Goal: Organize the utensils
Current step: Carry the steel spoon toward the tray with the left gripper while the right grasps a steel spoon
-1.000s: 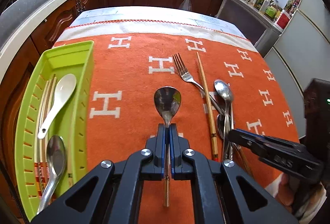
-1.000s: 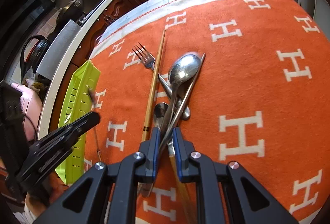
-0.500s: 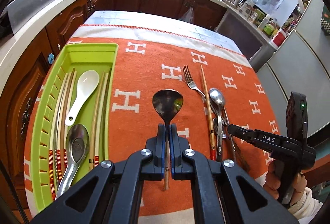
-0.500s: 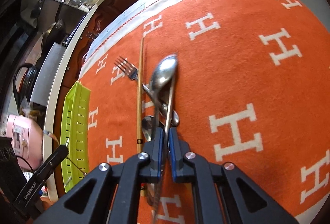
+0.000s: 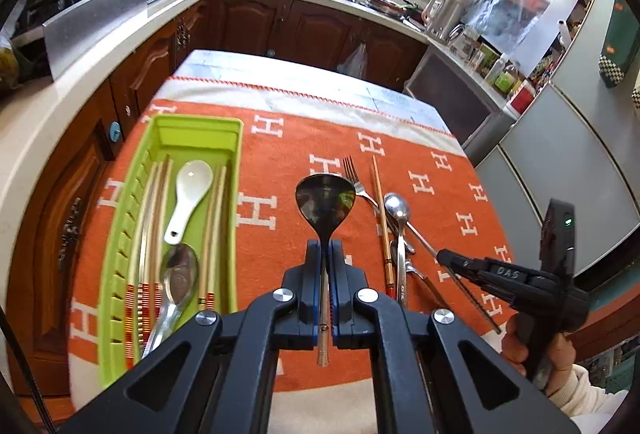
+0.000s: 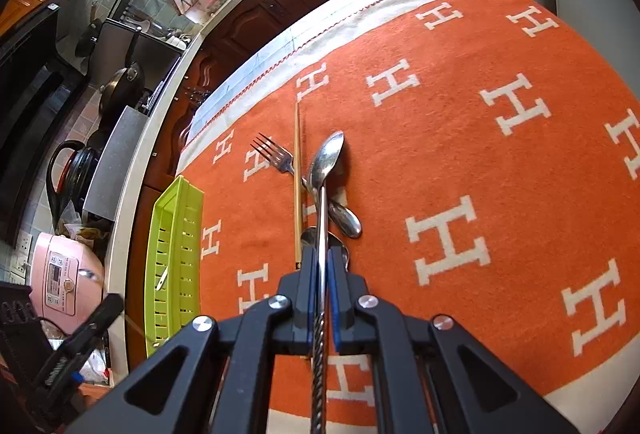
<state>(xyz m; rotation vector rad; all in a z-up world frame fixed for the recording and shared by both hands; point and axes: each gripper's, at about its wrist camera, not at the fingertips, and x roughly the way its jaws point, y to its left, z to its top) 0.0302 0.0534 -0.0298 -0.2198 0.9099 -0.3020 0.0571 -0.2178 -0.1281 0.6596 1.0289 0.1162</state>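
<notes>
We find the left gripper (image 5: 325, 246) clenched on the thin handle of a dark metal spoon (image 5: 325, 197), whose bowl juts forward past the fingertips and hangs above the orange cloth (image 5: 272, 154) with its white H pattern. The handle end shows behind the pads, between the gripper's arms. To the left of it lies the green tray (image 5: 120, 218), long side running away from the camera; inside we note a white ceramic spoon (image 5: 188, 194), a steel spoon (image 5: 180, 274) nearer the camera, and several pale chopsticks (image 5: 154, 202) laid lengthwise on either side of them. The right gripper (image 6: 322, 258) is clamped on the stem of a long-handled steel spoon (image 6: 326, 158); its twisted handle runs back between the pads, and the bowl points forward, raised over the loose pile on the cloth. In that pile we record a fork (image 6: 276, 156), a single chopstick (image 6: 297, 178) lying beside it and crossing its stem, and a further spoon bowl (image 6: 346, 220) just under the held spoon. From the left wrist view the right gripper sits at the right edge of the cloth, held by a hand (image 5: 540, 354) in a pale sleeve. The tray stands well apart from the pile.
</notes>
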